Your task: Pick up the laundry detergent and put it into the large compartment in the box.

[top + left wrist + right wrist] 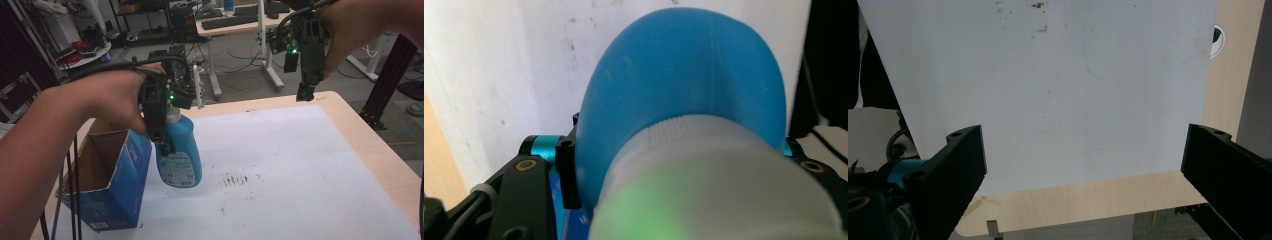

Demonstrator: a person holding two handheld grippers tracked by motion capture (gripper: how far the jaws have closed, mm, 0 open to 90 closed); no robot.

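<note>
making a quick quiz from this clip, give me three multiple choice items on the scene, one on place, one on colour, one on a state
1. Where is the open cardboard box relative to the bottle?
A. on the person's left of it
B. on the person's right of it
C. on top of it

2. What colour is the bottle's body?
A. red
B. blue
C. yellow

3. How do the two hand-held grippers stand?
A. both are open and hold nothing
B. the right holds the bottle, the left is open
C. the left hand-held gripper is shut on the bottle, the right hand-held gripper is open and holds nothing

Answers:
1. A, the high view shows the box at the table's left edge, beside the bottle.
2. B, both the high view and the left gripper view show a blue body.
3. C, the left's jaws flank the bottle's neck; the right's jaws stand wide apart over the white table cover.
</note>
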